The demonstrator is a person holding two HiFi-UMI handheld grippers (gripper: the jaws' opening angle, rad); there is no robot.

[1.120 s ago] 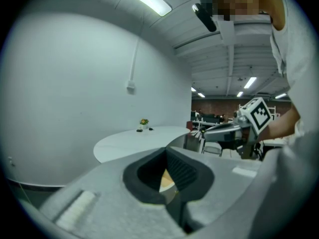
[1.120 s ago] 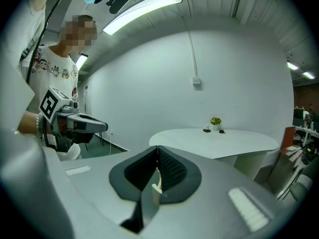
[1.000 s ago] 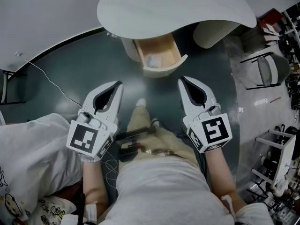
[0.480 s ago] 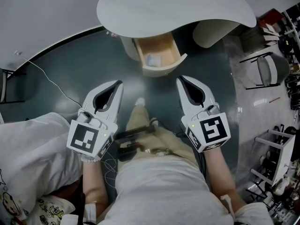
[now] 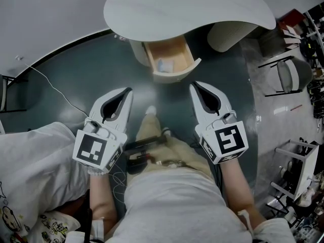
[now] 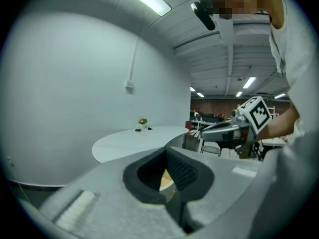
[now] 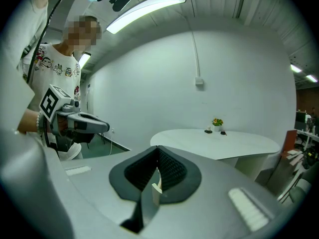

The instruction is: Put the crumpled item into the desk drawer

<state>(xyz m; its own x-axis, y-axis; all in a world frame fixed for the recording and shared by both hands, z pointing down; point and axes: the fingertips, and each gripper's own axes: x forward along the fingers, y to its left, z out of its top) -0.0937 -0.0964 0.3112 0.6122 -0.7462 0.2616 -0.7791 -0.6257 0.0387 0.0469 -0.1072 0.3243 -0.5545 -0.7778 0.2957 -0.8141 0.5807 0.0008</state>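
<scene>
The drawer [image 5: 172, 76] of the white desk [image 5: 187, 6] stands pulled out, its wooden inside showing. A crumpled white item [image 5: 165, 65] lies inside it. My left gripper [image 5: 128, 90] hovers over the dark floor, below and left of the drawer, jaws shut and empty. My right gripper [image 5: 194, 85] is held level with it, below and right of the drawer, also shut on nothing. From the left gripper view I see my left gripper [image 6: 167, 150] closed, with the right gripper [image 6: 224, 130] beside it. The right gripper view shows my right gripper [image 7: 158, 148] closed in front of the desk [image 7: 219, 142].
A small potted plant [image 7: 216, 122] stands on the desk top. A chair [image 5: 288, 75] and a white rack [image 5: 298, 171] are on the right. A cable [image 5: 50, 87] runs across the floor at left. Another person in white [image 5: 35, 166] stands close at my left.
The right gripper has drifted very slightly left. Everything else stays where it was.
</scene>
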